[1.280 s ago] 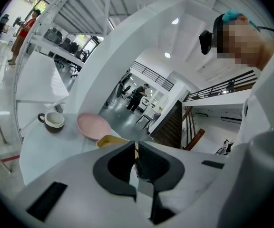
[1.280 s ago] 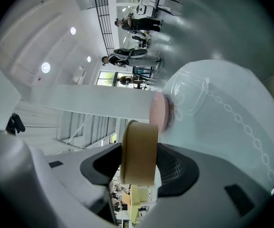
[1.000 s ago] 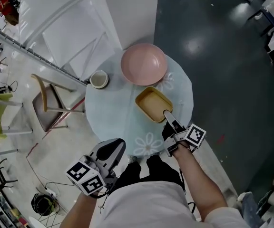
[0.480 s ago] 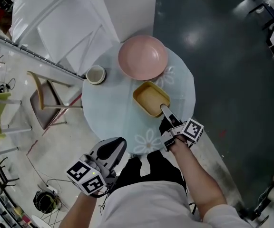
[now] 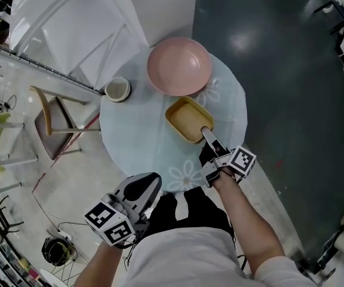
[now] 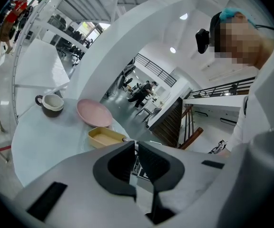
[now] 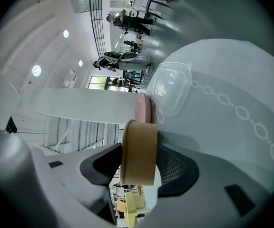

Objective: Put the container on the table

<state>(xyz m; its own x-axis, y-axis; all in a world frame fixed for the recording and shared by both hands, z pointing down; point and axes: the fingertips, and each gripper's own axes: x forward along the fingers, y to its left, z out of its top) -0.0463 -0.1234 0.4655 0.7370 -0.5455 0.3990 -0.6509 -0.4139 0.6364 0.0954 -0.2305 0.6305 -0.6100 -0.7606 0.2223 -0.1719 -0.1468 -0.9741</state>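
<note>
The right gripper (image 5: pixel 209 141) is clamped on the yellow container (image 5: pixel 187 118). Its jaws pinch the wall at the container's nearest end, one jaw inside and one outside. In the right gripper view that tan wall fills the gap between the two dark pads. From the jaws, the container reaches straight ahead, away from the person. Its far end is close to the pink bowl (image 5: pixel 179 66), which lies just beyond it.

The container is a rounded rectangle with its open side up. Its long axis runs in line with the gripper's jaws. It sits over the round table (image 5: pixel 136 142), inside the rim, but the views do not show whether its base touches the cloth.

A cup (image 5: pixel 117 89) stands well off to the left of the right gripper, beside the bowl.

The left gripper (image 5: pixel 141 187) is held back at the person's side of the table, clear of the container. Its jaws are drawn together to a thin slit, with nothing between them.

Each gripper carries a cube of black-and-white square markers.
</note>
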